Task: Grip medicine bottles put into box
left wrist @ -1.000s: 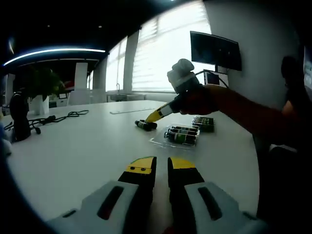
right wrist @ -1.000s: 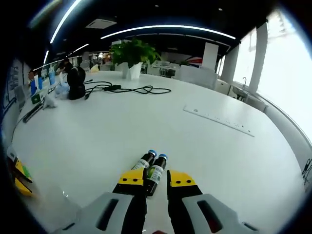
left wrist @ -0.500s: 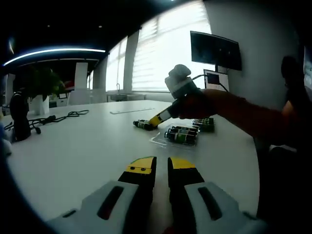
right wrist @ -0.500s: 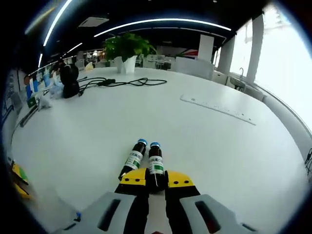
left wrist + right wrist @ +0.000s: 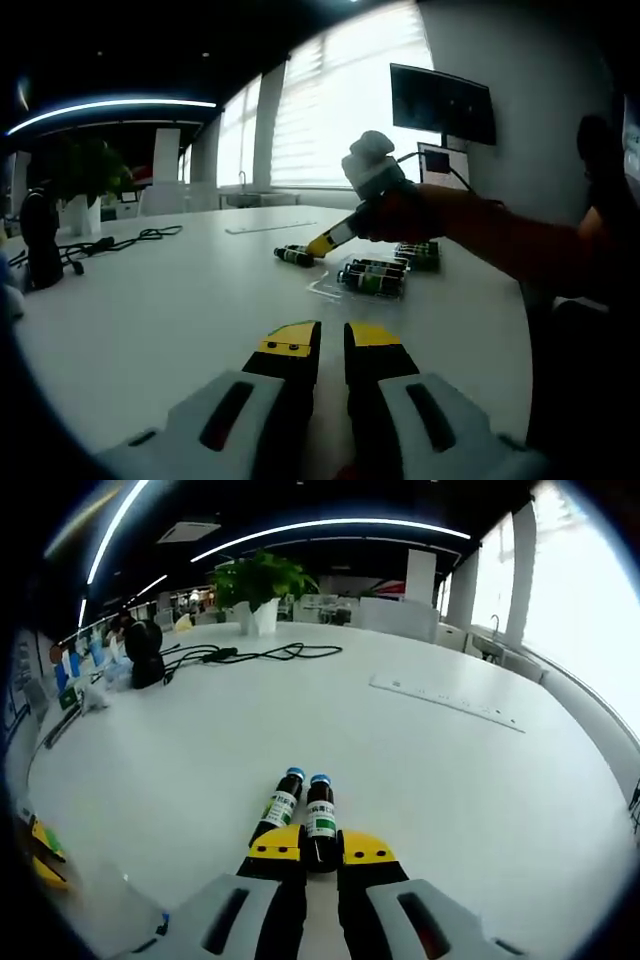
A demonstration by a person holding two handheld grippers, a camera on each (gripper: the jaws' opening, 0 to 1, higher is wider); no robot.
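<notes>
step in hand: grasp. right gripper (image 5: 321, 847) jaws closed narrow around base of one medicine bottle (image 5: 320, 820) lying on worktop (image 5: 450, 780); second bottle (image 5: 279, 808) touching beside. box (image 5: 372, 277) near, part-filled. left gripper (image 5: 331, 340) idle, jaws narrow, holding nothing. next: lift, carry to box.

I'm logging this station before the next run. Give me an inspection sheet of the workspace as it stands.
Surface: white table, mostly bare.
Job's things: two medicine bottles lying side by side; clear box already holding bottles; a dark pack beyond it.
Clutter: potted plant, dark round object.
Grippers: right gripper shut on one bottle; left gripper nearly shut, holding nothing.
Cables: black cable on the table.
Surroundings: bright windows, wall monitor.
</notes>
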